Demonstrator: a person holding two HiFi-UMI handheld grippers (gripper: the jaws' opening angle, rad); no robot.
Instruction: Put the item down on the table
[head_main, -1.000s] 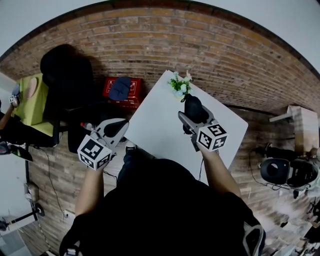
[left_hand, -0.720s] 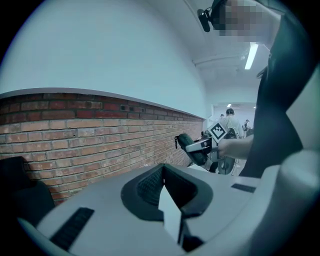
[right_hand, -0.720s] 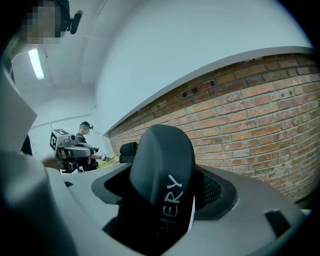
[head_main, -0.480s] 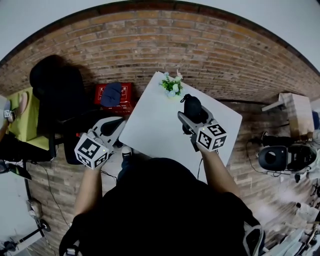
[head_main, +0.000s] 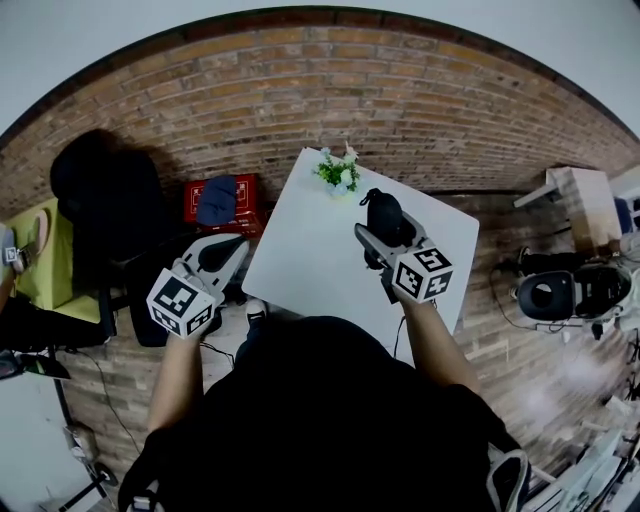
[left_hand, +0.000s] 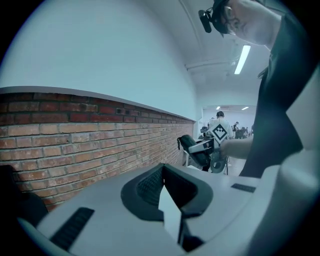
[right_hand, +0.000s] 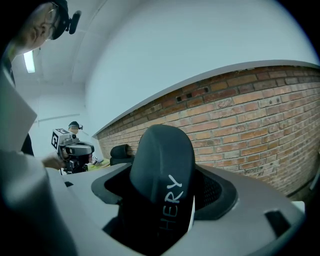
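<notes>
The right gripper (head_main: 381, 234) pinches a black item (right_hand: 162, 165) with white letters above the white table (head_main: 310, 250). Left of the table, the left gripper (head_main: 222, 254) has its jaws pressed together.

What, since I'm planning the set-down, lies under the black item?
The white table shows around the black item in the right gripper; the spot beneath is covered by both.

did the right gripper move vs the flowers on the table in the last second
Yes, slightly: the right gripper holding the black item sits farther right of the flowers.
</notes>
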